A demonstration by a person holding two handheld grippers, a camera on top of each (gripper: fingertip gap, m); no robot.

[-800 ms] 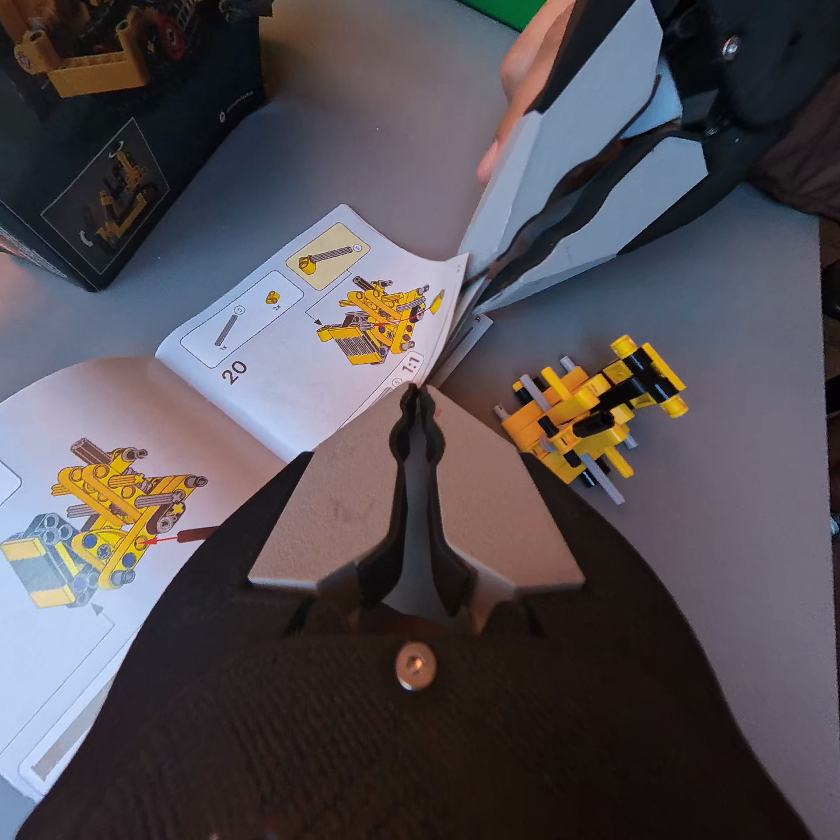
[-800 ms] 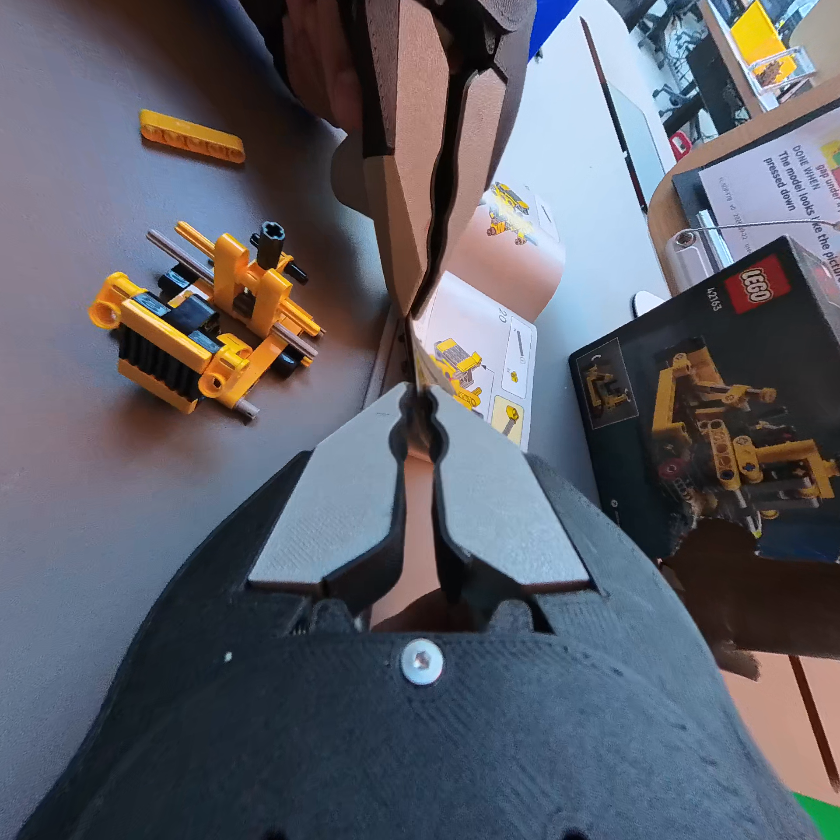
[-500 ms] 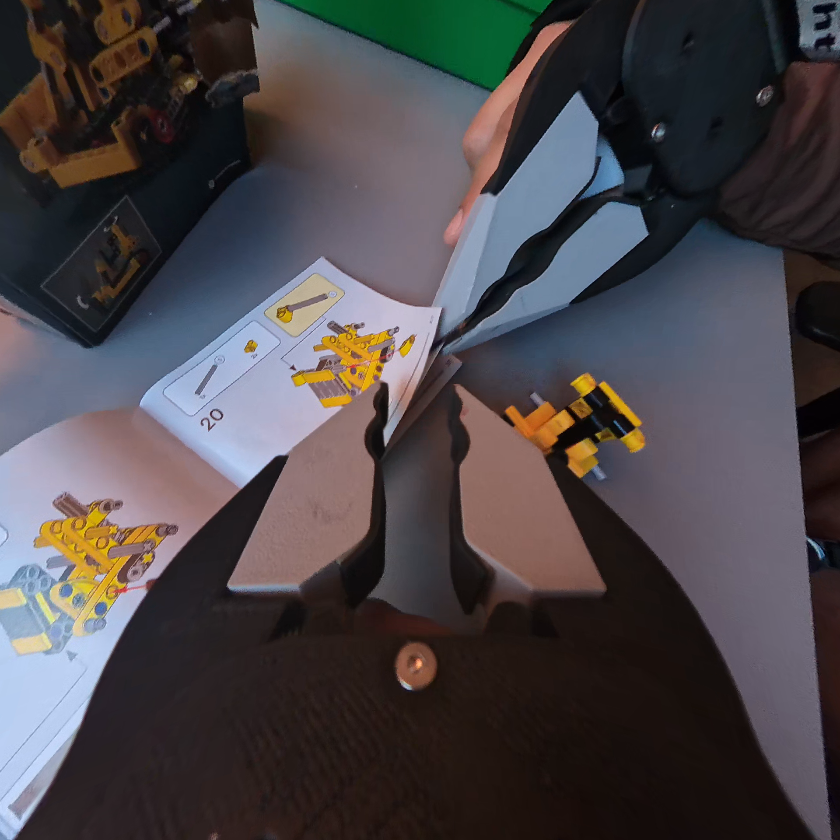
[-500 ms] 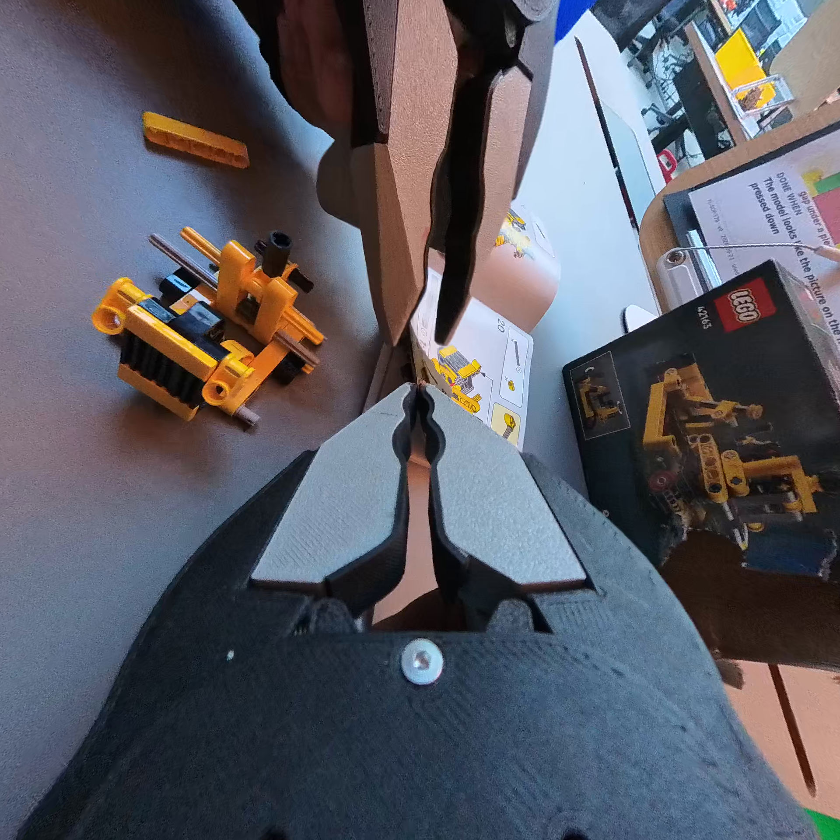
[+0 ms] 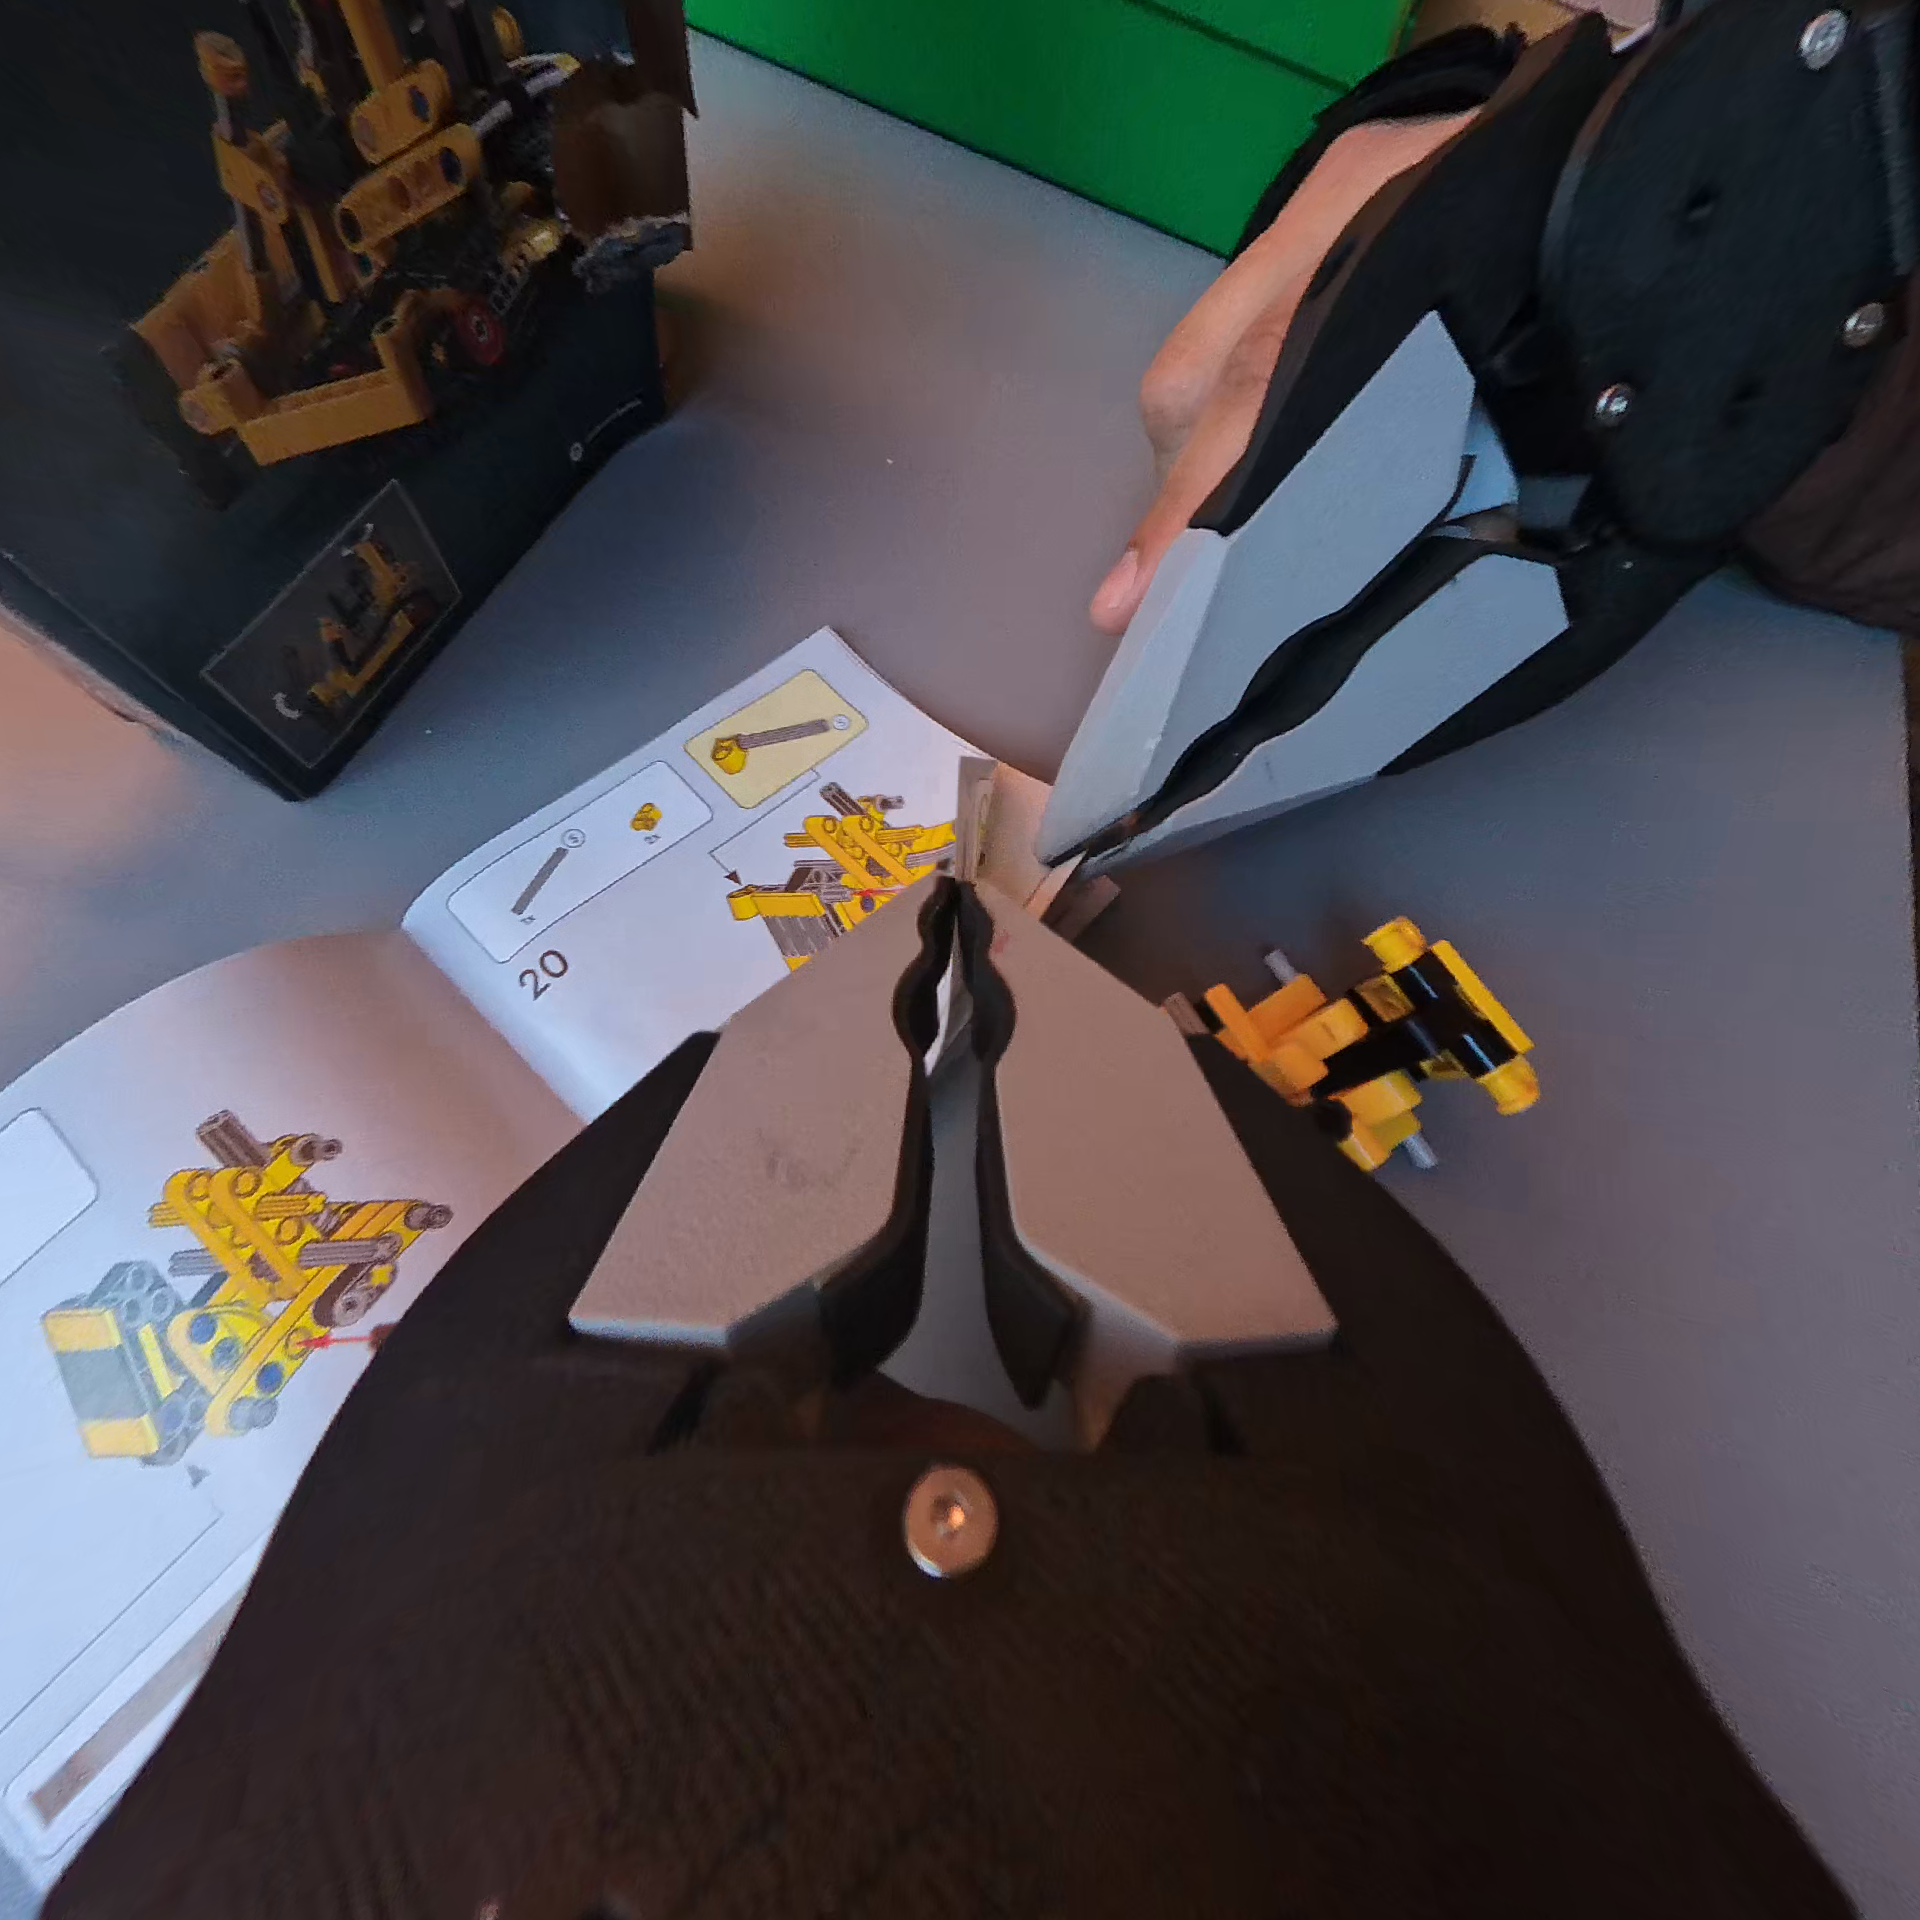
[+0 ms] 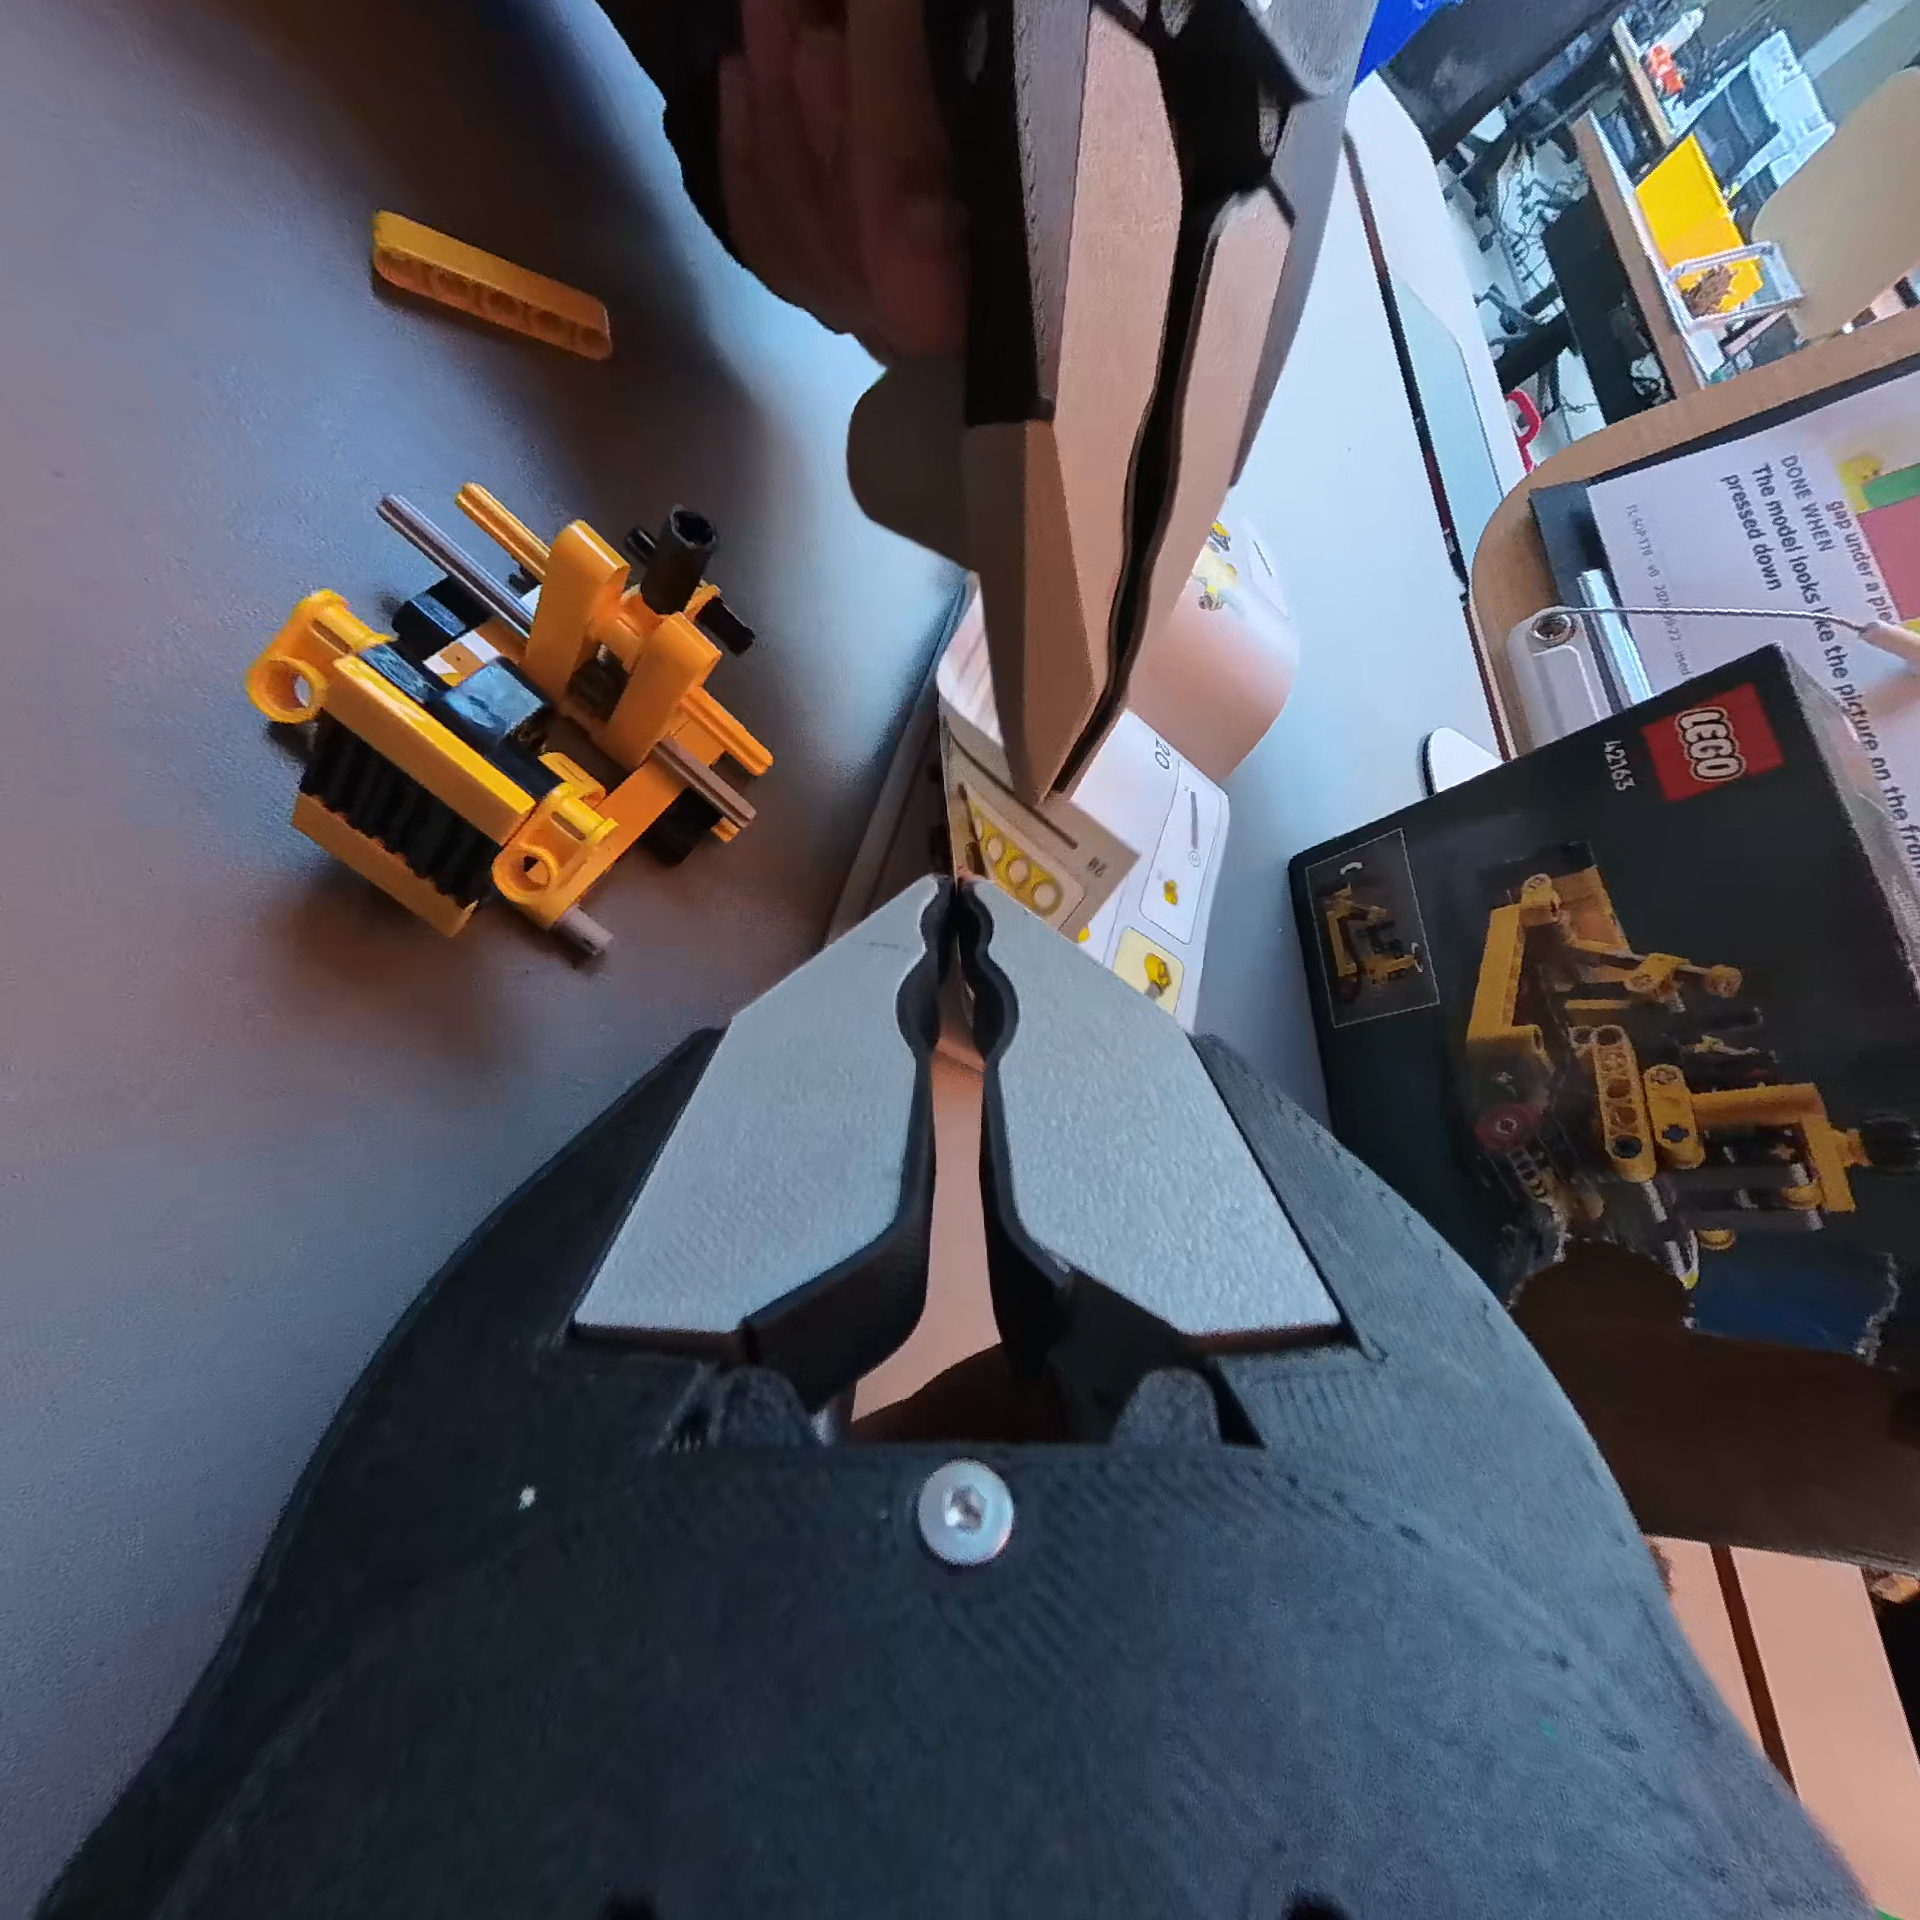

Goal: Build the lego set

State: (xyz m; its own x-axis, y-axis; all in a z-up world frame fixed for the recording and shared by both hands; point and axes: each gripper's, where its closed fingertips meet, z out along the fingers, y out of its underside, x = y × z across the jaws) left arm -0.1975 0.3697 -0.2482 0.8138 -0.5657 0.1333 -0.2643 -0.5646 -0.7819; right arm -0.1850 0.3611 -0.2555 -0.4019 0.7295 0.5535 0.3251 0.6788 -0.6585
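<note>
pinching a page of the instruction booklet [image 5: 623, 883], the left gripper [image 5: 954, 902] has its fingertips clenched on the sheet's raised edge just beyond them, with white paper showing in the slot between the pads. the right gripper [image 6: 954, 902] is also closed at its tips on the lifted pages; whether it grips one sheet or several i cannot tell. in the left wrist view its tips [image 5: 1070, 862] sit just past and to the right of the left fingertips, nearly touching.

the coming move likely turns on that shared page edge: it stands between the two sets of tips, its free edge running roughly from one gripper to the other, and the left gripper looks the one placed to carry it over. the half-built lego model [image 5: 1371, 1049] lies on the table [image 5: 1662, 1351] to the right of the left fingers; from the right gripper it lies to the left [image 6: 499, 717], well apart, with a loose yellow beam [image 6: 488, 286] farther ahead. the set's box [image 6: 1621, 1039] stands to the right of the right fingers.

half a second ago the left fingers were spread around the page edge; now they have shut on it, and the right gripper has stayed closed.
</note>
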